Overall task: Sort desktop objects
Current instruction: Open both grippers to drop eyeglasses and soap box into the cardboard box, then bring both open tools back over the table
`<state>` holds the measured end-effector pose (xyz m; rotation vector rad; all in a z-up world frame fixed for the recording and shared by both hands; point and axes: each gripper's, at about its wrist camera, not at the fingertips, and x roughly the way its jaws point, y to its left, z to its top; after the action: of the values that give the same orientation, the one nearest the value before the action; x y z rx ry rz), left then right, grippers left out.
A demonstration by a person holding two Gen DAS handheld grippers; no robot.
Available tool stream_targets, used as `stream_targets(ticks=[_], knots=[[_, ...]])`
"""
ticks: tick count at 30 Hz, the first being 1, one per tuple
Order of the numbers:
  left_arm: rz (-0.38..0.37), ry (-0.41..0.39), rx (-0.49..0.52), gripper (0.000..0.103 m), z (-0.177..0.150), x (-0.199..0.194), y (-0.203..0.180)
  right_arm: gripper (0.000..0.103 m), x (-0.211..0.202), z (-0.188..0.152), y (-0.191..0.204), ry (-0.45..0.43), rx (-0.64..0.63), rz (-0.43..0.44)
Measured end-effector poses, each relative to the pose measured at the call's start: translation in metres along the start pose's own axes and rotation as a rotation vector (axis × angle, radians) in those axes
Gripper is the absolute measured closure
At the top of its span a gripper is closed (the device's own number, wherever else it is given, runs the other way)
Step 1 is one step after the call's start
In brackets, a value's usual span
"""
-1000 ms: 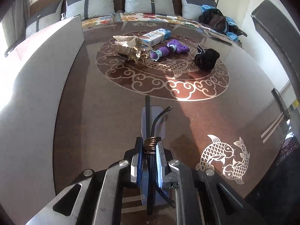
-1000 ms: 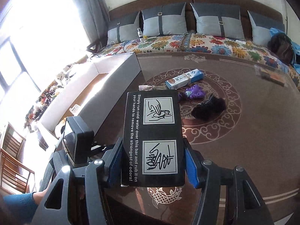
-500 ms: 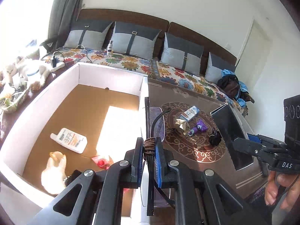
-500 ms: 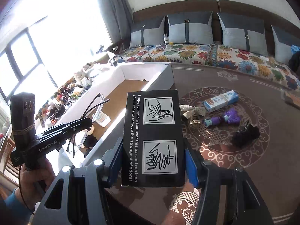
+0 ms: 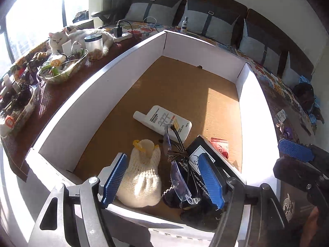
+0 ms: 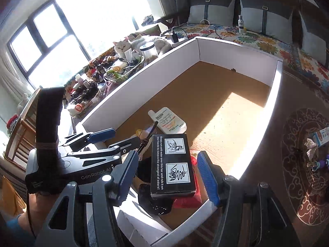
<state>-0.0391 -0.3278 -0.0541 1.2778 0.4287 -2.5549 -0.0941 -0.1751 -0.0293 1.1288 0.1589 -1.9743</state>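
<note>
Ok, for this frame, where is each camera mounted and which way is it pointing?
Left wrist: sits on the left gripper, looking forward and down into the white box; its own open blue-padded fingers show, with the right gripper at the right edge.
Right wrist: sits on the right gripper, looking into the same box from the table side; its own open fingers flank the black box, and the left gripper shows at left.
Shared: white box, black box, white tube, cat.

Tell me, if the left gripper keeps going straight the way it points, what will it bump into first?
Probably the glasses and the cream knitted toy lying in the white box. Both sit right between the left gripper's open fingers. Depth is hard to judge through the fisheye, so which comes first is unclear.
</note>
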Motion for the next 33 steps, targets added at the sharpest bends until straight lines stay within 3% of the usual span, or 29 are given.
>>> stream_targets(ticks=[4, 8, 12, 16, 23, 27, 30, 33], knots=[[-0.044, -0.049, 0.023, 0.032, -0.011, -0.021, -0.028, 0.017, -0.045, -0.020, -0.018, -0.138, -0.007, -0.047], [-0.066, -0.109, 0.137, 0.030, -0.018, -0.045, -0.090, 0.010, -0.091, -0.055, -0.064, -0.245, -0.009, -0.207], [-0.104, -0.159, 0.218, 0.017, -0.029, -0.062, -0.156, 0.010, -0.121, -0.102, -0.133, -0.213, 0.060, -0.366], [-0.146, -0.170, 0.297, 0.016, -0.043, -0.064, -0.212, 0.010, -0.146, -0.149, -0.194, -0.154, 0.152, -0.486], [-0.191, -0.106, 0.378, 0.015, -0.064, -0.044, -0.276, 0.010, -0.172, -0.202, -0.254, -0.107, 0.257, -0.586], [-0.204, 0.015, 0.437, 0.013, -0.086, 0.003, -0.304, 0.009, -0.151, -0.218, -0.280, -0.030, 0.317, -0.610], [-0.225, 0.108, 0.418, 0.013, -0.104, 0.045, -0.311, 0.009, -0.137, -0.223, -0.296, -0.024, 0.361, -0.625], [-0.202, 0.134, 0.413, 0.013, -0.109, 0.079, -0.318, 0.008, -0.128, -0.218, -0.309, -0.048, 0.402, -0.639]])
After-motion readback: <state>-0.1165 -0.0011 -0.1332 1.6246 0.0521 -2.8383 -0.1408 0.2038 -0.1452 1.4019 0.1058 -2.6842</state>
